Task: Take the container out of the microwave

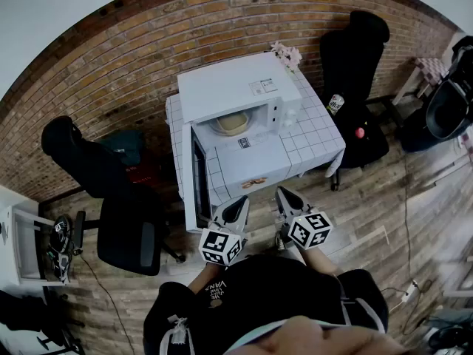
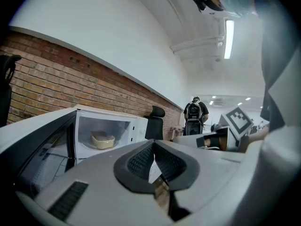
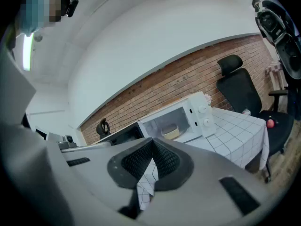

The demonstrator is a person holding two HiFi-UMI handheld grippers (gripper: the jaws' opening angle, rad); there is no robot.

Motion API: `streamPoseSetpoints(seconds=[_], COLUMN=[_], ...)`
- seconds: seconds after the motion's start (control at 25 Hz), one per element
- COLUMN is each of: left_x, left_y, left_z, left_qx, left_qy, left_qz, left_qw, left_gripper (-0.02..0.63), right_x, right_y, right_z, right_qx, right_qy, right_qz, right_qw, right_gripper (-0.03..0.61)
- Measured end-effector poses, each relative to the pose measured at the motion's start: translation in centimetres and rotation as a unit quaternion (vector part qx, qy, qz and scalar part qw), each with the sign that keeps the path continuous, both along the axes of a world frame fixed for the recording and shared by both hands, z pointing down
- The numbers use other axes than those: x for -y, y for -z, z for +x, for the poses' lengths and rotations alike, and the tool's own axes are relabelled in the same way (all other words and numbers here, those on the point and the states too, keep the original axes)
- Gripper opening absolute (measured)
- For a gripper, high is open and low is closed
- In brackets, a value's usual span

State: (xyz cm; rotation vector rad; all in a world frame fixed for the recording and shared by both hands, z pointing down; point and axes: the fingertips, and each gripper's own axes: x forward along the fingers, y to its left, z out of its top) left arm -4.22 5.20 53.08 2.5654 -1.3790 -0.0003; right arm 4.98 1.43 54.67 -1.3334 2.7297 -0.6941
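Well beyond fingers [image 1: 236, 211], container [image 1: 230, 124] inside microwave [image 1: 236, 87]

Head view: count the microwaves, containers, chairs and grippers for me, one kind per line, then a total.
Microwave: 1
Container: 1
Chairs: 2
Grippers: 2, the left gripper and the right gripper
Total: 6
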Motion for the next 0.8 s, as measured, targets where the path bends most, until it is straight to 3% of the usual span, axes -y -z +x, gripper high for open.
streamPoseSetpoints(seconds=[0.16,0.8], left_x=[1.1,6.2], left_y=[0.2,-0.1], left_z=[0.0,2.0], left_qx=[-0.008,-0.023], left_qy=[0.0,0.07], left_qz=[0.007,-0.002], left_qw=[0.9999,0.9973], left_gripper=[0.011,0.011], right_x=[0.9,7.2], right_y=[0.9,0.8], right_z=[-0.6,1.7], right_qx=[0.01,0.024], right_qy=[0.006,0.07], right_qz=[0.028,0.01], right_qw=[1.0,0.997], right_gripper=[0.006,0.006])
